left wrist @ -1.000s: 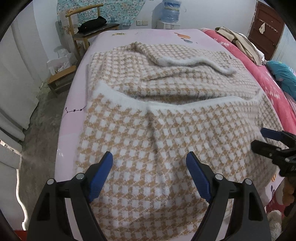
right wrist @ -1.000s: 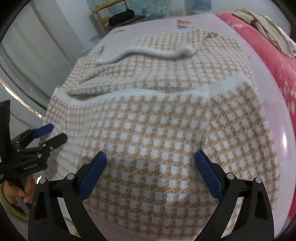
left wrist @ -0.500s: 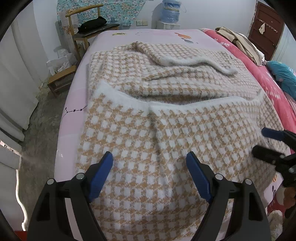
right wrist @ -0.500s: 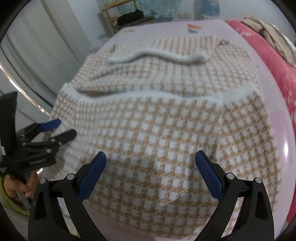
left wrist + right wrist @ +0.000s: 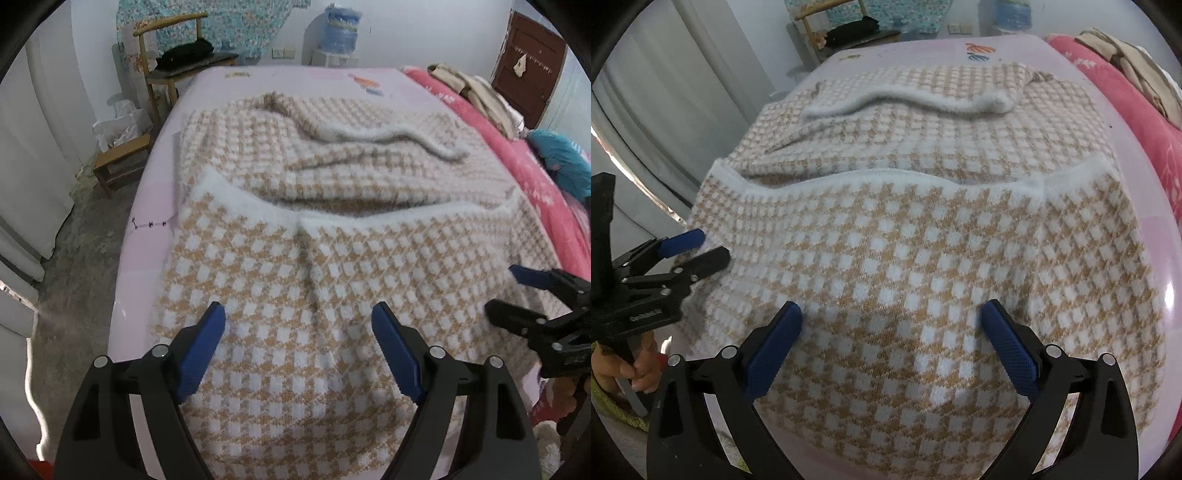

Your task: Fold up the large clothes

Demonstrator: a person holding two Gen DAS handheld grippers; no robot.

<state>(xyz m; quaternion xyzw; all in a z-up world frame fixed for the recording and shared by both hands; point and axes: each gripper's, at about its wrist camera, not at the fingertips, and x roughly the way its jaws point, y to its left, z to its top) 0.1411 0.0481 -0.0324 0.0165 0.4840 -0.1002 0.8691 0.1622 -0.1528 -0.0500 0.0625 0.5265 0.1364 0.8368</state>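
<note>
A large tan-and-white checked knit garment [image 5: 332,258] lies spread on a pink bed [image 5: 147,240]. Its near part is folded over, so a white hem band [image 5: 369,218] runs across the middle. A white-cuffed sleeve [image 5: 388,133] lies across the far part. My left gripper [image 5: 299,321] hovers open over the garment's near left area with nothing between its blue pads. My right gripper [image 5: 892,314] is open over the near right area of the garment [image 5: 905,240]. Each shows in the other's view: the right gripper [image 5: 513,291] by the right edge, the left gripper [image 5: 701,247] by the left edge.
A wooden chair [image 5: 173,70] with a dark item, a low stool [image 5: 122,158] and a water bottle [image 5: 341,26] stand beyond the bed. A red blanket [image 5: 517,158] with a beige clothes pile [image 5: 476,92] lines the right side. A hand [image 5: 639,373] holds the left gripper.
Both grippers stay open in much the same place over the near part of the garment. The right wrist view has drifted a little, so the garment sits slightly lower in it.
</note>
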